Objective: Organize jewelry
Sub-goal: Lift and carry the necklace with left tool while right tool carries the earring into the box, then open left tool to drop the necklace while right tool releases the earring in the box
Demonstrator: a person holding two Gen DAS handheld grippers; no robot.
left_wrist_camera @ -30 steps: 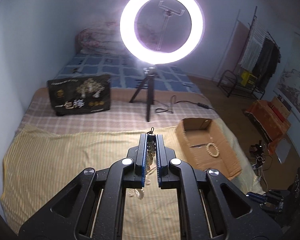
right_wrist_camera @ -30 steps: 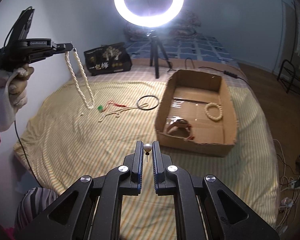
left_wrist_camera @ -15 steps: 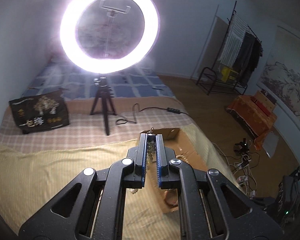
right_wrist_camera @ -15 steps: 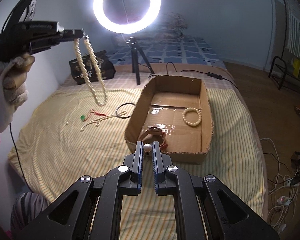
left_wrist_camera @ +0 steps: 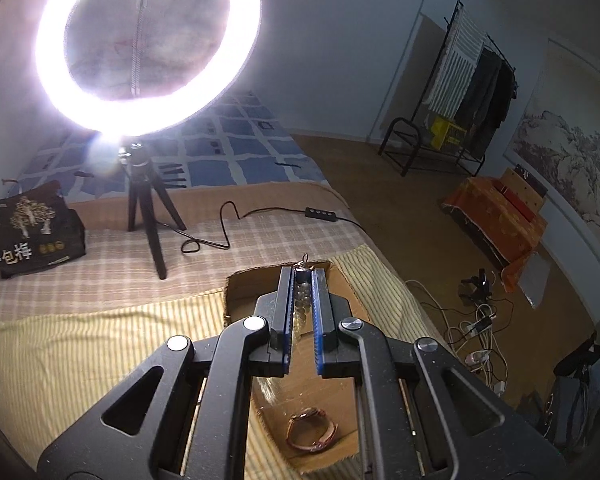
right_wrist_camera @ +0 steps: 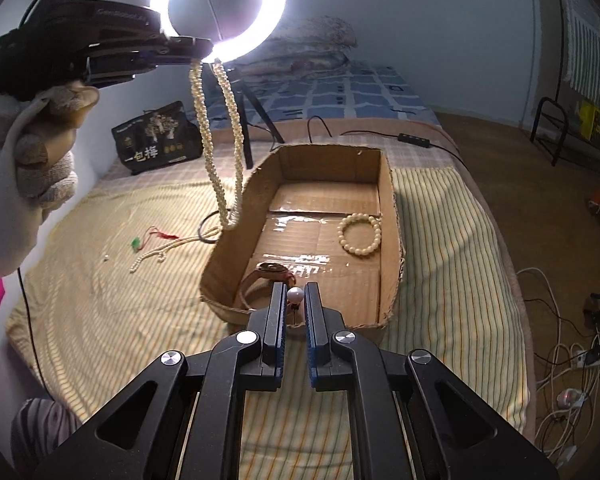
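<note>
My left gripper [left_wrist_camera: 302,276] is shut on a long pearl necklace [left_wrist_camera: 301,300]. In the right wrist view that gripper [right_wrist_camera: 198,46] holds the necklace [right_wrist_camera: 220,148] high, its loop hanging by the left wall of the cardboard box [right_wrist_camera: 392,200]. My right gripper [right_wrist_camera: 295,292] is shut on a pearl earring [right_wrist_camera: 295,294] over the box's near end. Inside the box lie a bead bracelet [right_wrist_camera: 360,234] and a watch [right_wrist_camera: 274,274]; the watch also shows in the left wrist view [left_wrist_camera: 312,434].
On the striped bedspread left of the box lie a thin pearl chain [right_wrist_camera: 160,252], a red cord with a green bead [right_wrist_camera: 152,238] and a black ring [right_wrist_camera: 208,232]. A ring light on a tripod [right_wrist_camera: 220,4] and a black bag [right_wrist_camera: 158,144] stand behind. Cables [right_wrist_camera: 572,360] lie on the floor at right.
My left gripper has carried the necklace rightward from over the bedspread to the box's left wall. My right gripper has moved forward with the earring to the box's near end.
</note>
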